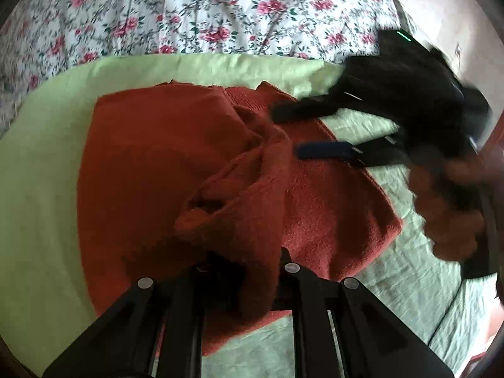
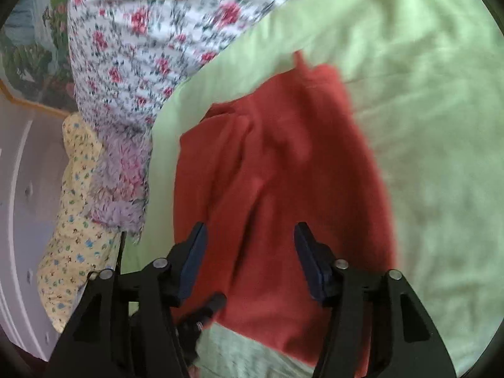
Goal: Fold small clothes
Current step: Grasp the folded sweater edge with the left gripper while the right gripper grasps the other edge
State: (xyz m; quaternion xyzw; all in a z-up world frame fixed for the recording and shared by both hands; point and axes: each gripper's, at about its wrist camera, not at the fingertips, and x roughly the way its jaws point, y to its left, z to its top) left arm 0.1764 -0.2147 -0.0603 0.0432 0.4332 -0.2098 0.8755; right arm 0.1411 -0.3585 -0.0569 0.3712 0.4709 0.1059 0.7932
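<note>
A rust-red knitted garment point(image 1: 151, 163) lies on a light green sheet point(image 1: 47, 163). My left gripper point(image 1: 249, 271) is shut on a bunched fold of the red garment and lifts it off the rest. My right gripper point(image 1: 288, 132) shows in the left wrist view, open, with its two fingers over the garment's far right part. In the right wrist view the red garment point(image 2: 283, 173) lies below my open right gripper point(image 2: 250, 236), blurred. Nothing is between its fingers point(image 2: 195, 252).
A white bedspread with pink flowers point(image 1: 189, 9) lies beyond the green sheet. In the right wrist view a yellow patterned cloth point(image 2: 75, 220) and a fuzzy lilac cloth point(image 2: 123, 176) hang at the bed's left edge. A hand point(image 1: 447, 208) holds the right gripper.
</note>
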